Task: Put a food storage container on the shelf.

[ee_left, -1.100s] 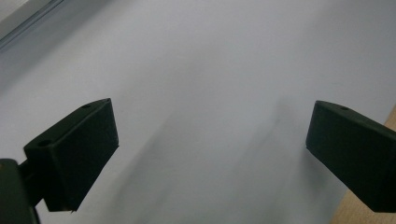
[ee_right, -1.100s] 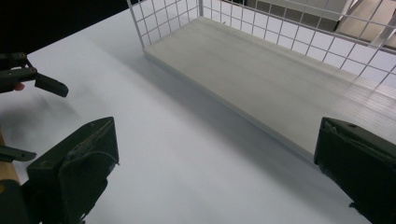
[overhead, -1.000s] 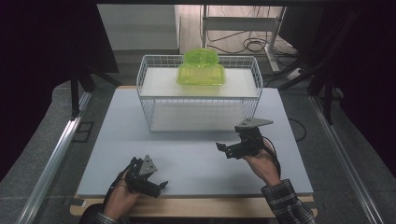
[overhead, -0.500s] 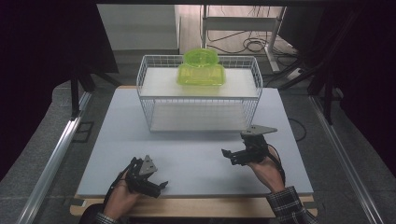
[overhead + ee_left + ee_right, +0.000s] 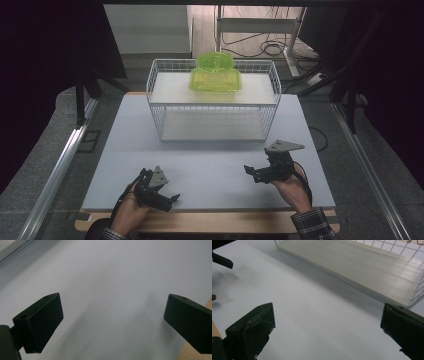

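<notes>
Table point(image 5: 210, 165) mostly bare | left gripper point(image 5: 167, 198), right gripper point(image 5: 251, 174) near front edge, seemingly released

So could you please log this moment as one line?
left claw: open, empty | right claw: open, empty | translucent green plastic container: on white wire rack

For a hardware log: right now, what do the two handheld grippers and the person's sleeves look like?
Both the left gripper and the right gripper are black, with two blocky jaws and a grey three-cornered plate on top. A dark cable trails from each. The right sleeve is plaid.
</notes>
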Action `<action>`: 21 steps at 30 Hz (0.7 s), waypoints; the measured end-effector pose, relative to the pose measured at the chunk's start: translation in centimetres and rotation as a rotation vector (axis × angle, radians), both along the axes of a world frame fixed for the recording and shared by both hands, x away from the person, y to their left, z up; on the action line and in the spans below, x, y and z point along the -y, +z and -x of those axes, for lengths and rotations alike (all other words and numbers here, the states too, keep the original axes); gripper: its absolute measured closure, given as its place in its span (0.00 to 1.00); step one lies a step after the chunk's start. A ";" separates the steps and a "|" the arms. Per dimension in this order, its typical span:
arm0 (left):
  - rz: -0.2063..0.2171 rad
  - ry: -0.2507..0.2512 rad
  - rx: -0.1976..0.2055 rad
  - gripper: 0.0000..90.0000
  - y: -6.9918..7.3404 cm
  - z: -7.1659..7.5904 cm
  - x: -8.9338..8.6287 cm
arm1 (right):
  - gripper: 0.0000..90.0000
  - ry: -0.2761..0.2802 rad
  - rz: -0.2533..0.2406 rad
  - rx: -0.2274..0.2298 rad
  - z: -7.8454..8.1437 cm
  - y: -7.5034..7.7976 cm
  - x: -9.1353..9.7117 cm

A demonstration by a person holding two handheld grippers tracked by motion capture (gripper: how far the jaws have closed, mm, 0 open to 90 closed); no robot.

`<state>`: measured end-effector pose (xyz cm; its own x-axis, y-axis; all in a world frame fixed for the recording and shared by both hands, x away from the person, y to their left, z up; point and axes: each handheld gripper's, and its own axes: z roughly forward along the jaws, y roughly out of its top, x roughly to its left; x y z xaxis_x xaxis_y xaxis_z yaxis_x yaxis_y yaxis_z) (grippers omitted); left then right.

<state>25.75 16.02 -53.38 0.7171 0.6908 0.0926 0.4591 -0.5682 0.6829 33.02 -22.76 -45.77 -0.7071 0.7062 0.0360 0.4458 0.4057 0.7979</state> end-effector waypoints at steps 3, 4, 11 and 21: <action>0.002 0.003 -0.003 0.03 0.0 0.0 0.0 | 0.00 -0.008 0.009 -0.008 0.2 -0.4 0.5; 0.001 0.002 -0.003 0.03 0.0 0.0 0.0 | 0.00 -0.011 0.012 -0.009 0.2 -0.5 0.6; -0.002 0.001 -0.003 0.03 -0.1 0.0 0.1 | 0.00 -0.032 0.014 -0.013 0.7 -1.2 1.8; 0.000 -0.007 -0.001 0.03 -0.1 0.0 0.2 | 0.00 -0.054 0.041 -0.022 1.3 -2.5 2.8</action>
<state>25.73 15.86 -53.43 0.7220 0.6857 0.0924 0.4555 -0.5716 0.6825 31.70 -25.52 -48.25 -0.6673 0.7445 0.0215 0.4853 0.4127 0.7708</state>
